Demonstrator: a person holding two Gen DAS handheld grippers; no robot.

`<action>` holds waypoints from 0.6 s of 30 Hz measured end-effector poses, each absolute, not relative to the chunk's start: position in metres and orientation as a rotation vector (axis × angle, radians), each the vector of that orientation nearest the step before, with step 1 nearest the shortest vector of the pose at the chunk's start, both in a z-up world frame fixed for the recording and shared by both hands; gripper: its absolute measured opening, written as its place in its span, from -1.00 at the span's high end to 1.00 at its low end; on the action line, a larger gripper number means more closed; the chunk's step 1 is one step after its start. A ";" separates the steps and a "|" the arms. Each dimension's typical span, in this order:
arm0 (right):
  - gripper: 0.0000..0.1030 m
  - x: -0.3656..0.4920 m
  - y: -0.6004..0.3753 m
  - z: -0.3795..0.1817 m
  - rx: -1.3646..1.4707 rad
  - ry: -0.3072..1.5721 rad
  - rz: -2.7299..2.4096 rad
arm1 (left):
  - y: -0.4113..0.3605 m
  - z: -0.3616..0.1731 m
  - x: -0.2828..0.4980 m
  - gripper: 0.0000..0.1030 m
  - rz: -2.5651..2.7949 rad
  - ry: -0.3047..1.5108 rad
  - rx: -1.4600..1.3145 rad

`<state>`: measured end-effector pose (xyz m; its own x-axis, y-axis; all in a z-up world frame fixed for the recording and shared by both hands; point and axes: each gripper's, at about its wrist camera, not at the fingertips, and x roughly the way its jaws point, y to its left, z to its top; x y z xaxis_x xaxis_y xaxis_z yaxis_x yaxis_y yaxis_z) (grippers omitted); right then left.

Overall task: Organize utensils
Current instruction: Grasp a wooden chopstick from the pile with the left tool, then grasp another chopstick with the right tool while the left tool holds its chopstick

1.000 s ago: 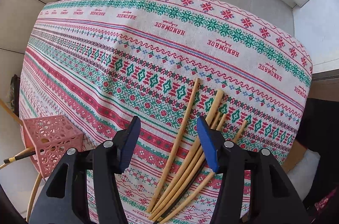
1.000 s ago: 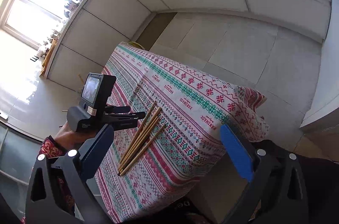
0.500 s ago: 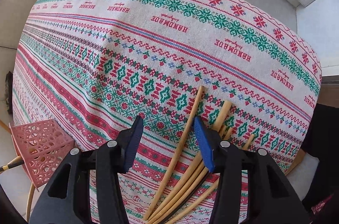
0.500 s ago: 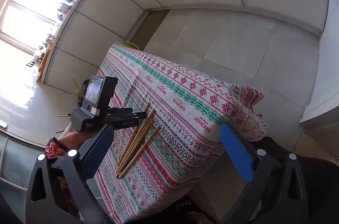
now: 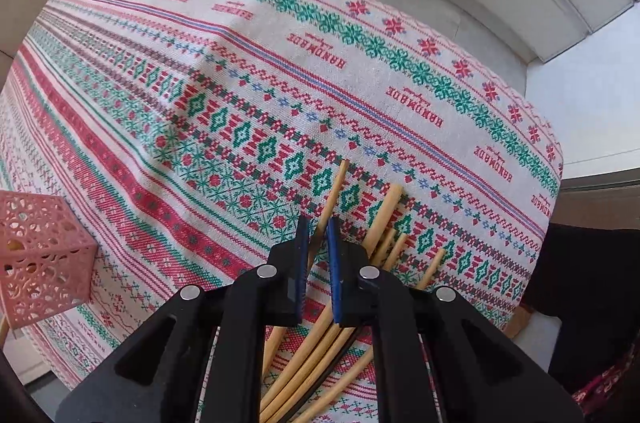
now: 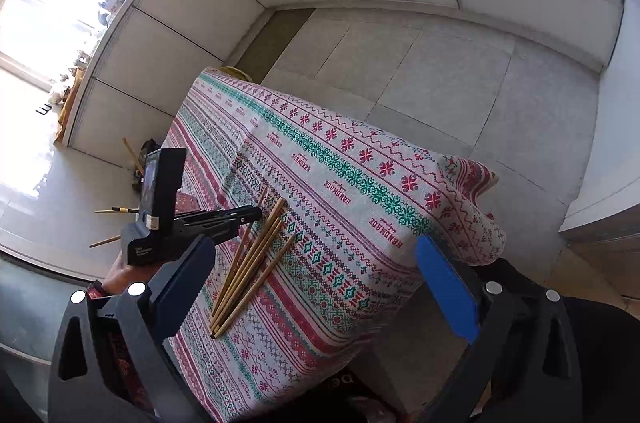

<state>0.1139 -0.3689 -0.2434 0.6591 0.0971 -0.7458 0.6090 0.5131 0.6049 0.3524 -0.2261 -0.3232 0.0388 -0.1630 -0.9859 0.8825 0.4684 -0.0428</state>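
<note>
My left gripper (image 5: 318,243) has pinched shut on the leftmost chopstick (image 5: 334,193), near its middle; the other chopsticks (image 5: 382,223) lie fanned just beside it on the tablecloth (image 5: 240,71). I'd lift straight up, keep the stick level, and check only one comes away. Pink holder (image 5: 40,255) waits at the cloth's left edge. Right gripper (image 6: 316,275) hangs wide, empty. A second ago the left jaws straddled the stick, half open and higher; right side unchanged
</note>
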 end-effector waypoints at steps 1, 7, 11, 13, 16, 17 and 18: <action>-0.90 0.119 -0.367 -0.245 1.008 0.831 -0.349 | -0.221 -0.314 0.351 0.83 -0.921 1.246 0.708; -0.88 0.159 -0.351 -0.272 1.198 0.941 -0.229 | -0.173 -0.243 0.325 0.84 -0.908 1.038 0.570; -0.54 0.192 -0.334 -0.293 1.260 1.047 -0.186 | -0.144 -0.210 0.308 0.84 -0.853 0.937 0.468; -0.35 0.206 -0.326 -0.303 1.235 1.105 -0.212 | -0.123 -0.196 0.298 0.84 -0.826 0.892 0.412; 0.02 0.224 -0.319 -0.319 1.214 1.183 -0.264 | -0.101 -0.178 0.287 0.85 -0.794 0.823 0.360; 0.11 0.229 -0.316 -0.324 1.204 1.204 -0.286 | -0.094 -0.171 0.285 0.85 -0.789 0.800 0.343; 0.14 0.233 -0.314 -0.327 1.198 1.222 -0.306 | -0.088 -0.165 0.283 0.87 -0.784 0.779 0.326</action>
